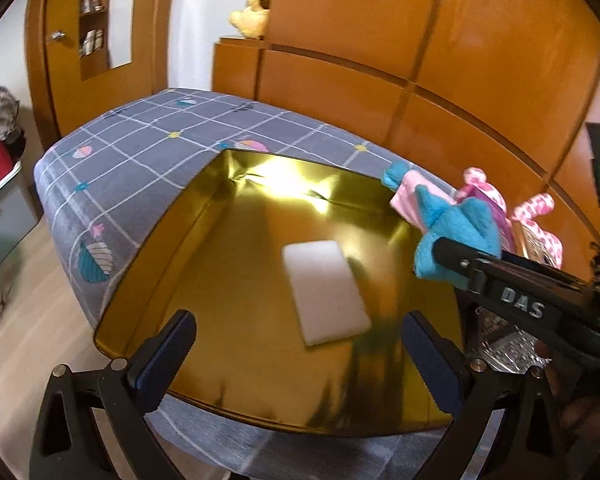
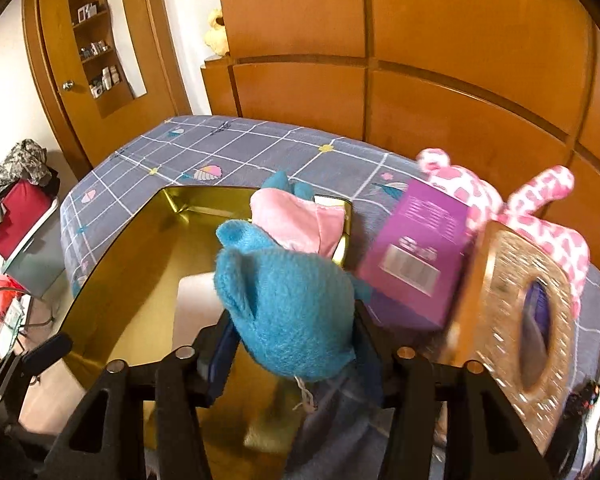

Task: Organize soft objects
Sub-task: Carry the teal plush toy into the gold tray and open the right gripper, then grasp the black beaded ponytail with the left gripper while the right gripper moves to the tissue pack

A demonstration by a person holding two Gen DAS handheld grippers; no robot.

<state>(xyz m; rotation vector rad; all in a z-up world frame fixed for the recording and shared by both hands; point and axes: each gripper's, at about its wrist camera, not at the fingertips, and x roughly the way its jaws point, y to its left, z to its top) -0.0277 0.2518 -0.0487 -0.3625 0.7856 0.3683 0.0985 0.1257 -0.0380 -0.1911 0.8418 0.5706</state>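
Right wrist view: right gripper (image 2: 296, 344) is clasping a blue plush toy (image 2: 288, 304) over the gold tray (image 2: 140, 240); left gripper (image 1: 296, 340) is hovering, jaws spread, above a white sponge (image 1: 326, 290).

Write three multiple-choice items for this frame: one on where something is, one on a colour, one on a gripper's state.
1. Where does the white sponge lie?
A. On the checked bedspread
B. On the floor of the gold tray
C. On top of the purple box

2. What colour is the soft toy between the right gripper's fingers?
A. Blue, with a pink part
B. Yellow
C. Green and white

3. How is the left gripper?
A. Shut on the sponge
B. Shut on the toy
C. Open, holding nothing

Answers:
1 B, the sponge lies flat inside the tray's walls.
2 A, blue fur fills the right gripper, with pink cloth beyond.
3 C, its fingers stand wide apart, with only tray and sponge seen between them.
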